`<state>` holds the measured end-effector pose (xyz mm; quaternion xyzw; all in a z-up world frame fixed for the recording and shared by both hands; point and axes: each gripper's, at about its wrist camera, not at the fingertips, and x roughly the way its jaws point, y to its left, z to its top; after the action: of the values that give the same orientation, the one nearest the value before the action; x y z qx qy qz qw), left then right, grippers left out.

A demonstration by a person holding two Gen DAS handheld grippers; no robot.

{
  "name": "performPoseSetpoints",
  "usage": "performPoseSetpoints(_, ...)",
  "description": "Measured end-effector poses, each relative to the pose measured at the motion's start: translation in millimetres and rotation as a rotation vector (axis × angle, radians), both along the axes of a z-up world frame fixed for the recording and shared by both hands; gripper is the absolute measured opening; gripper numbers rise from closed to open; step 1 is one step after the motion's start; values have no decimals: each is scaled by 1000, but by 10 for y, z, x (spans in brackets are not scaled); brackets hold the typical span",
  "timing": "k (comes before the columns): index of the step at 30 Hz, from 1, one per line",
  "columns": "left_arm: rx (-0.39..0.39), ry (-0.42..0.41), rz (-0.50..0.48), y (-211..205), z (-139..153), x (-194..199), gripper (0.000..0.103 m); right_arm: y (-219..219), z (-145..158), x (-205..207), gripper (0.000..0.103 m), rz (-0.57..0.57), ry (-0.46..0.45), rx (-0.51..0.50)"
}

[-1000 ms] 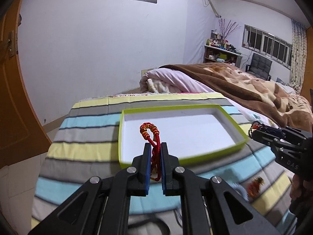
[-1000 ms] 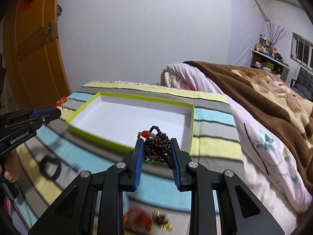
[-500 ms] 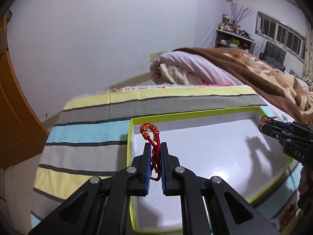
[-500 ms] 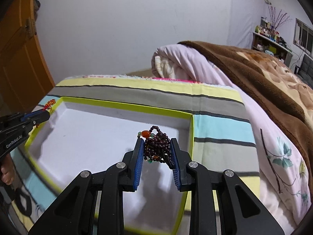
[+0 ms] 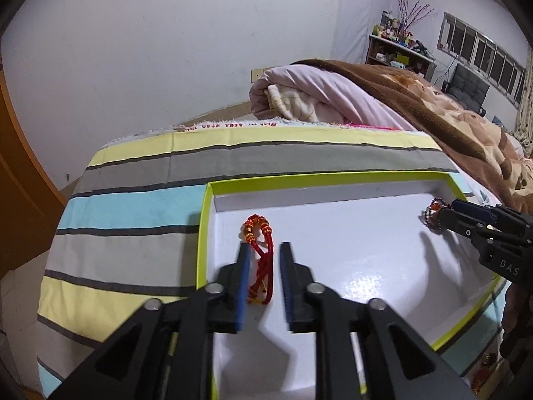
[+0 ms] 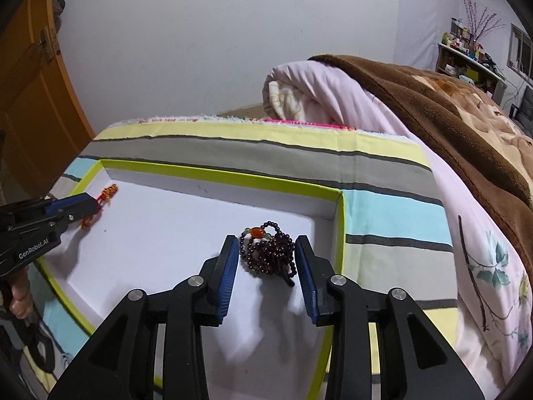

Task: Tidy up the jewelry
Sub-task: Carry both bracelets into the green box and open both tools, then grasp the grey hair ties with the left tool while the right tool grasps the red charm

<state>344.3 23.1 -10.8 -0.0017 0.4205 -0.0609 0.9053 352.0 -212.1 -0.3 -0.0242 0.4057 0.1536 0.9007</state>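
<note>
**Two bracelets released over the green-rimmed tray**

A shallow white tray (image 5: pixel 366 260) with a lime-green rim is seen lying on a bed covered by a striped sheet (image 5: pixel 140 206) in yellow, grey and light blue. Both tools are held over the tray, each pointed steeply downward.

The left tool (image 5: pixel 263 260) is placed near the tray's left wall, and its jaws are opening. A red cord bracelet (image 5: pixel 261 256) with gold beads is seen between the blue pads; a clear gap is shown on the right side, while on the left the cord lies just beside the pad and contact cannot be judged. Its beaded loop is seen just beyond the fingertips, over the white floor of the tray.

The right tool (image 6: pixel 268 260) is placed near the tray's far right corner, and its jaws are likewise opening. A dark garnet-coloured bead bracelet (image 6: pixel 269 256), bunched into a heap and marked by one orange bead, is seen between the pads, with small gaps visible on both sides. It appears to rest on the tray floor.

A rolled pink quilt (image 6: pixel 333 93) and a brown blanket (image 6: pixel 449 106) are seen on the bed beyond the tray.
</note>
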Motion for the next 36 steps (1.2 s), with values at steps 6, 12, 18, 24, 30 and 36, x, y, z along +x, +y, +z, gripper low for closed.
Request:
performPoseSetpoints(6, -40, -33, 1, 27, 140, -238, 30, -92, 182, -360, 37, -2, -49, 31)
performPoseSetpoints(12, -50, -96, 3, 43, 299, -670, 31, -133, 340, -842, 37, 10, -109, 37)
performPoseSetpoints(18, -38, -164, -10, -17, 436, -1189, 31, -154, 431, -1379, 37, 19, -157, 57)
performPoseSetpoints(24, -35, -202, -20, -78, 456, -1662, 31, -157, 433, -1857, 37, 28, -189, 56)
performPoseSetpoints(30, -19, -226, -20, -113, 418, -2065, 31, -210, 366, -2233, 37, 31, -189, 68)
performPoseSetpoints(36, -36, -228, 10, -38, 377, -2367, 31, -260, 292, -2494, 37, 32, -177, 84)
